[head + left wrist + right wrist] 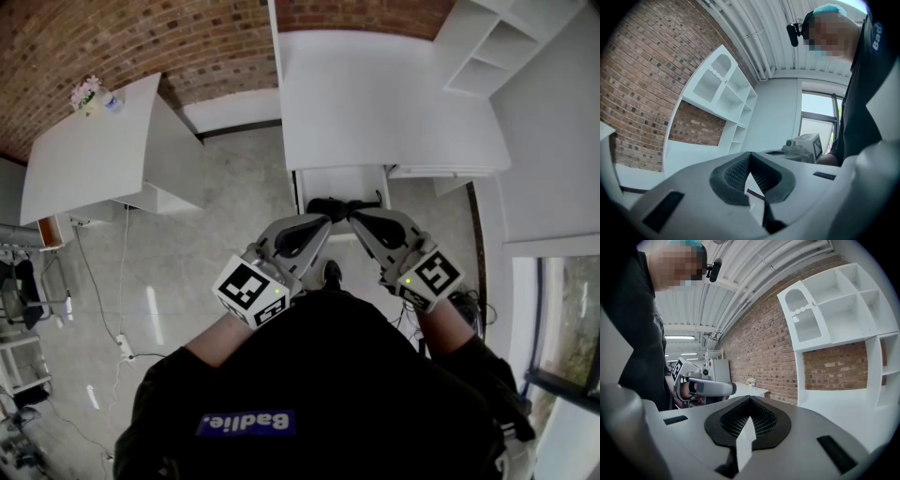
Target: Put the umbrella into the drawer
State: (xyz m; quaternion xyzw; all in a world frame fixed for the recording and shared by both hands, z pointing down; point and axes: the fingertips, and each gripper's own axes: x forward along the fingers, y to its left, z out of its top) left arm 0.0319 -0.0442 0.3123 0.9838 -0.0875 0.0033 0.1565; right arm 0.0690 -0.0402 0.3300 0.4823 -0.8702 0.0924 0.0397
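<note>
Head view: umbrella in drawer

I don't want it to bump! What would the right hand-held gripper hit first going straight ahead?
Nothing close. The right hand-held gripper probably reaches the far white table before the brick wall; depth is unclear.

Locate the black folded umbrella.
The black folded umbrella lies across the near end of the open white drawer at head-view centre, just beyond the left gripper and right gripper.
</note>
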